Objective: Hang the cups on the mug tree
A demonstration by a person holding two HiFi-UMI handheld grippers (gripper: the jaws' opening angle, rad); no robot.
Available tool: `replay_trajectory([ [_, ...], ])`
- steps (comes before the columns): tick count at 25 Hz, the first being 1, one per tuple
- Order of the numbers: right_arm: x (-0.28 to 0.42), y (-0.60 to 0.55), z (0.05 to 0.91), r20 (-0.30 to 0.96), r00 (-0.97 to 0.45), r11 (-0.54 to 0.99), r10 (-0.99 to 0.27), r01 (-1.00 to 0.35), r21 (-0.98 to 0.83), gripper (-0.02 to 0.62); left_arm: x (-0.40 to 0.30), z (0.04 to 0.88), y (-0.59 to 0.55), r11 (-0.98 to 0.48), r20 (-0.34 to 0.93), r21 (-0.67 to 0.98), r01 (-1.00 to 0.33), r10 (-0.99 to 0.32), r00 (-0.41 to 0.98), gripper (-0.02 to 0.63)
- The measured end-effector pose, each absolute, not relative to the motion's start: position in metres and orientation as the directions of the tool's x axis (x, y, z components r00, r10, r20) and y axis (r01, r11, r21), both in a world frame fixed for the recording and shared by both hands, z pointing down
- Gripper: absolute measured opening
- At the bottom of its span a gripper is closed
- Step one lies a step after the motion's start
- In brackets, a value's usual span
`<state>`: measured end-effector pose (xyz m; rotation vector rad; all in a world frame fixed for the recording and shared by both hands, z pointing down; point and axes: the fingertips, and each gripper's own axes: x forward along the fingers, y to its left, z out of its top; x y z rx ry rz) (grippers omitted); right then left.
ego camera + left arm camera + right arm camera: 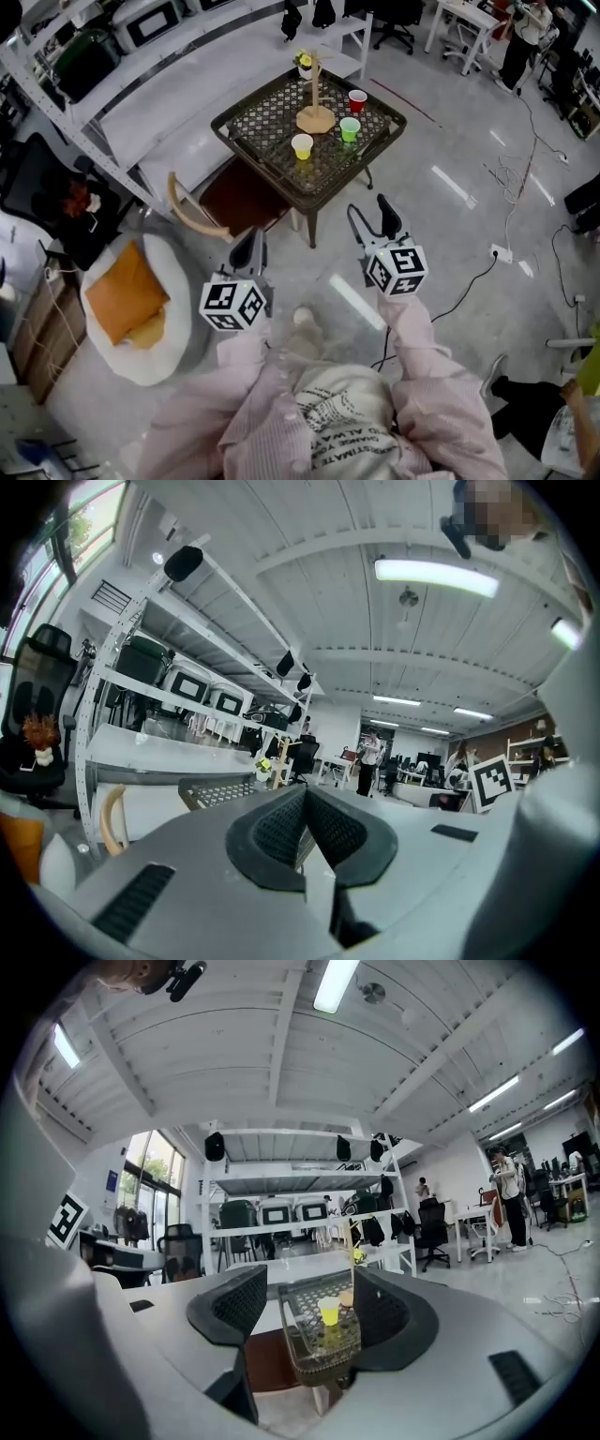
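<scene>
A wooden mug tree (pixel 316 94) stands on a dark mesh table (pixel 239 117) a few steps ahead of me. A small yellow-green thing (pixel 305 62) sits at its top. On the table stand a red cup (pixel 357 100), a green cup (pixel 350 129) and a yellow cup (pixel 302 146). My left gripper (pixel 251 253) is held low and well short of the table, jaws shut and empty (pixel 306 794). My right gripper (pixel 375 225) is open and empty, also short of the table. Its own view frames the yellow cup (pixel 329 1311) far off between the jaws (pixel 309 1283).
A wooden chair (pixel 202 211) stands at the table's near left corner. A white round seat with an orange cushion (pixel 131 300) lies on the floor at left. A long white shelving rack (pixel 141 84) runs behind the table. Cables (pixel 511 173) trail over the floor at right.
</scene>
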<state>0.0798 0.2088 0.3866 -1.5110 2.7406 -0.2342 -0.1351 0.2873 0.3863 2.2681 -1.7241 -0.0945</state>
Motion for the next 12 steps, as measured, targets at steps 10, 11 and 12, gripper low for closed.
replay_trajectory([
  [10, 0.052, 0.143, 0.413, 0.13, -0.53, 0.513, -0.838, -0.847, -0.139, 0.265, -0.164, 0.408, 0.215, -0.233, 0.153, 0.305, -0.923, -0.945, 0.289, -0.002],
  [11, 0.051, 0.138, 0.416, 0.135, -0.529, 0.513, -0.838, -0.847, -0.14, 0.265, -0.165, 0.409, 0.208, -0.237, 0.152, 0.308, -0.921, -0.944, 0.294, -0.002],
  [12, 0.049, 0.133, 0.418, 0.14, -0.531, 0.514, -0.836, -0.846, -0.14, 0.265, -0.165, 0.41, 0.201, -0.241, 0.152, 0.311, -0.919, -0.942, 0.298, -0.002],
])
